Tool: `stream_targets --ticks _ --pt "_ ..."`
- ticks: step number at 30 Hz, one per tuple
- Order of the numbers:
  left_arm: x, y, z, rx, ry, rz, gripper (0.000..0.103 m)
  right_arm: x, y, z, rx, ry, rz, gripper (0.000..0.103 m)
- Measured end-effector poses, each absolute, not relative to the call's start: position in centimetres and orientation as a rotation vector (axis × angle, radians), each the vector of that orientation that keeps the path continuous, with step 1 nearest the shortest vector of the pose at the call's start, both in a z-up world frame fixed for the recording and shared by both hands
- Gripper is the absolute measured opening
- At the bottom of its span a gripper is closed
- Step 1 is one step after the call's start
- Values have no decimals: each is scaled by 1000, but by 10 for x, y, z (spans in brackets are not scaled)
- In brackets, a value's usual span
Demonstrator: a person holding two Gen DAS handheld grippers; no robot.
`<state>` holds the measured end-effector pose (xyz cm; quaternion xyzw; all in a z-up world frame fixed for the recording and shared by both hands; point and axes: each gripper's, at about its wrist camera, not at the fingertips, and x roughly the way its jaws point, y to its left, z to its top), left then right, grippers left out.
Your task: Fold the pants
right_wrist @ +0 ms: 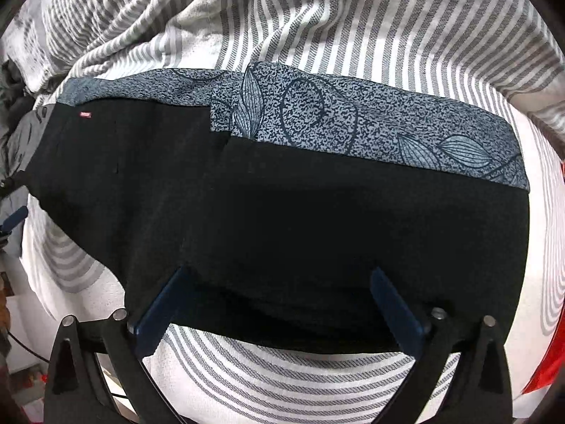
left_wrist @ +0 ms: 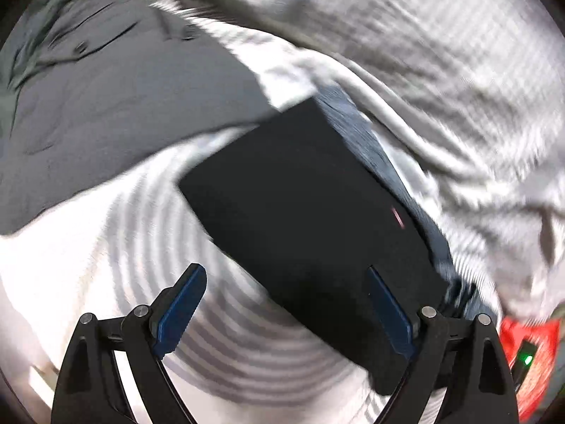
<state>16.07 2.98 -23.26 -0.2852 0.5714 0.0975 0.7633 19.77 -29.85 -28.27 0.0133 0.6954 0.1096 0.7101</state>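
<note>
Black pants (right_wrist: 282, 219) lie folded in a flat rectangle on a grey-and-white striped bed sheet (right_wrist: 268, 381), partly on top of a folded blue leaf-patterned garment (right_wrist: 335, 120). My right gripper (right_wrist: 282, 282) is open, its blue fingers over the near edge of the black pants, holding nothing. In the left wrist view the same black pants (left_wrist: 300, 212) lie diagonally, with a small red tag. My left gripper (left_wrist: 286, 275) is open and empty above the pants' near corner. The left view is motion-blurred.
A grey garment (left_wrist: 123, 106) lies spread at the upper left of the left wrist view. A rumpled striped blanket (left_wrist: 441, 70) fills the far side. A red object (left_wrist: 529, 346) with a green light sits at the lower right.
</note>
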Motion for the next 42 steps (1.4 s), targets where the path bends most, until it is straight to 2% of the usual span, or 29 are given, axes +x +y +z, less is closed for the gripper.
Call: stream_targets --ticks 5,17,19,20,22,23,25,26,27,32,34,35,36,42 --pt "167 56 -250 -719 1210 202 92 198 -294 -284 -4 1550 237 103" --pt "184 65 -265 -728 1228 183 90 195 -290 -288 -12 1543 239 103" --pt "188 63 -265 -703 1242 198 67 195 -292 -288 -6 1540 241 103" --pt "190 62 -265 -678 1253 220 62 194 -293 -286 -2 1540 242 103" --pt "190 61 -261 -655 1244 237 45 196 -297 -284 10 1537 242 102" --pt "190 60 -259 -647 1239 238 42 197 -299 -281 15 1534 242 99" --pt "190 56 -252 -606 1221 236 32 201 -300 -272 29 1524 246 78" --pt "190 50 -247 -559 1210 231 30 204 -300 -265 50 1517 255 54" --pt "191 44 -242 -509 1199 226 29 208 -300 -260 99 1525 280 41" --pt "191 13 -222 -285 1154 213 26 240 -281 -234 275 1537 419 41" --pt "190 4 -218 -222 1139 208 26 251 -259 -222 335 1548 509 53" --pt "189 1 -216 -191 1133 207 26 260 -245 -217 351 1556 557 66" --pt "188 -3 -215 -162 1127 204 26 269 -230 -211 361 1561 606 74" --pt "184 -17 -210 -59 1087 176 26 315 -120 -200 371 1620 829 76"
